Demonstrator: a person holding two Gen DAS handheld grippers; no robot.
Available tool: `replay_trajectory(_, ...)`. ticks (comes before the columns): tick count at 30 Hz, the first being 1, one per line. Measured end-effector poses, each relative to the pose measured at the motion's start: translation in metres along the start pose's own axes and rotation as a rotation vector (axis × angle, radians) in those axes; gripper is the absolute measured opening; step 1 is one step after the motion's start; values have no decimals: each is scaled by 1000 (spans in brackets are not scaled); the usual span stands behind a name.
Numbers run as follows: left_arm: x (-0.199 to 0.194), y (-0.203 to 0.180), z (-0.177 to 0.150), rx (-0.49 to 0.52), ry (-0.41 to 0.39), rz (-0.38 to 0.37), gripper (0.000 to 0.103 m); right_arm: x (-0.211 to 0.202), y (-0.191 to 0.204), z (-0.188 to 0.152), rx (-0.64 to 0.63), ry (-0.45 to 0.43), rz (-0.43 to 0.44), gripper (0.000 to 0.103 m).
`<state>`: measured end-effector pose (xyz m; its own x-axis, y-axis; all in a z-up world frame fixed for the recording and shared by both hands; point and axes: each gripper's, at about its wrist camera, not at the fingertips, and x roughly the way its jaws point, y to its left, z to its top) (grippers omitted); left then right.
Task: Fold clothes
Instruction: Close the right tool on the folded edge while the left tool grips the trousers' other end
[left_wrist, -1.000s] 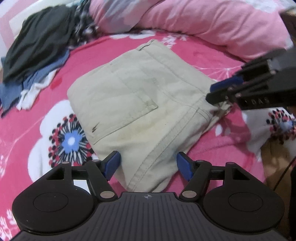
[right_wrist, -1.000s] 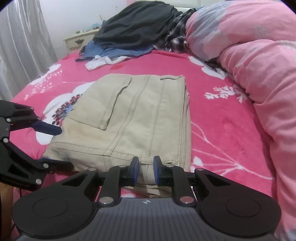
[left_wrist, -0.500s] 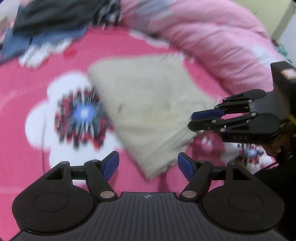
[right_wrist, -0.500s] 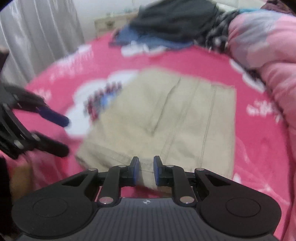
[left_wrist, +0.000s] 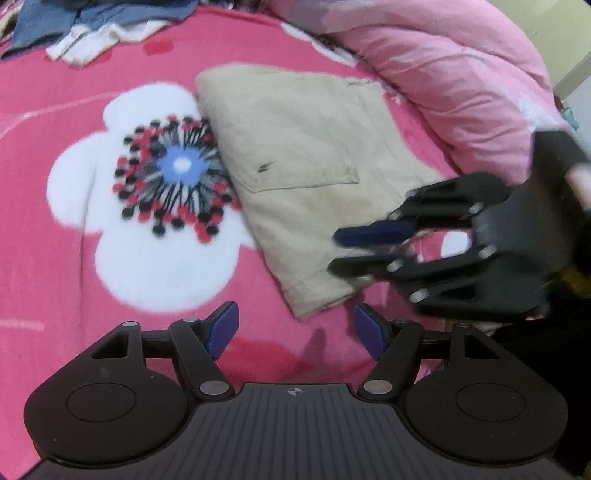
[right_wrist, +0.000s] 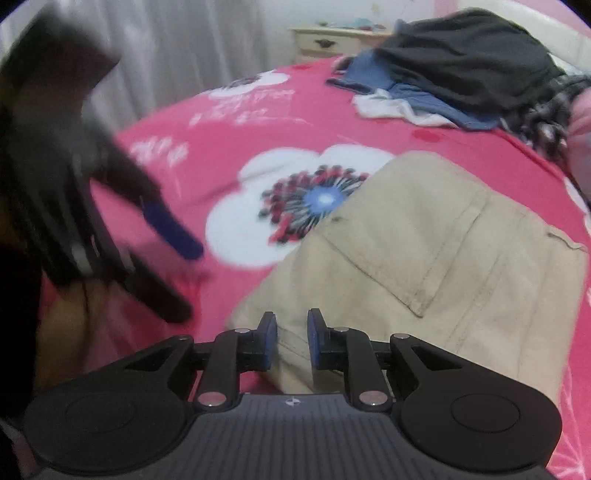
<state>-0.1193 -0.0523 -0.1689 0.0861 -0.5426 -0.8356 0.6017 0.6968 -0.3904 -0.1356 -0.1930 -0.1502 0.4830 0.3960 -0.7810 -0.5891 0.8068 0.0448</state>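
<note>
While the folded beige trousers (left_wrist: 303, 177) lie flat on the pink floral bedspread (left_wrist: 74, 92), both claws stand at their near corner. Left claw (left_wrist: 295, 330): jaws stand wide apart, blue pads clear of the cloth, with the trousers' near corner just ahead of the gap and nothing between the pads. Right claw (right_wrist: 290, 345): jaws are drawn narrow, and a fold of the trousers' edge (right_wrist: 424, 258) sits in the slot between the pads; whether the pads press on the cloth cannot be told, as a thin gap shows on each side. In the left wrist view the right claw (left_wrist: 340, 251) reaches in from the right over the trousers' lower edge, blurred. In the right wrist view the left claw (right_wrist: 184, 284) appears at the left, blurred, over bare bedspread and apart from the trousers. A white flower print (left_wrist: 162, 192) lies just beside the trousers' long edge. A heap of dark and blue clothes (right_wrist: 461, 66) rests at the far side of the bed. A pink quilt (left_wrist: 443, 74) is bunched along the trousers' other side.
</note>
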Motion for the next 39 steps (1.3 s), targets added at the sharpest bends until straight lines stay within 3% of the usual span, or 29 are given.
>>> replay_trajectory(2,-3,1,-4,16,2,19,70,-8,12,11,-93,17,-42,22)
replay_trajectory(5,-9,5,-7,10,-12,35,70,-30,15,20,-84,-64,25,22)
replay_trajectory(8,-11,17,-5,-48,-24,21,70,-12,21,3,-112,2,-8,18)
replay_trajectory(10,-10,21,-3,-86,-19,4,70,0,18,-15,-64,47,7,18)
replay_trajectory(12,-8,22,0,-98,-20,1,72,-14,14,-21,25,56,3,19)
replay_trajectory(15,-7,21,9,-103,-51,11,73,-58,-16,-28,238,-67,13,28)
replay_trajectory(17,-6,22,17,-120,-80,4,74,-88,-45,-35,402,-164,-12,43)
replay_trajectory(19,4,29,29,-163,-105,-63,75,-104,-80,-46,569,-233,-73,54)
replay_trajectory(22,32,43,45,-227,-107,-122,74,-103,-128,-71,813,-240,-107,58)
replay_trajectory(25,54,53,54,-275,-100,-153,74,-96,-149,-88,936,-242,-168,62)
replay_trajectory(29,62,59,58,-284,-144,-226,75,-75,-167,-115,1103,-295,-74,68)
replay_trajectory(32,67,65,65,-329,-162,-290,75,-41,-187,-121,1199,-286,49,71)
replay_trajectory(39,88,75,98,-357,-145,-360,75,-10,-222,-95,1186,-329,151,77)
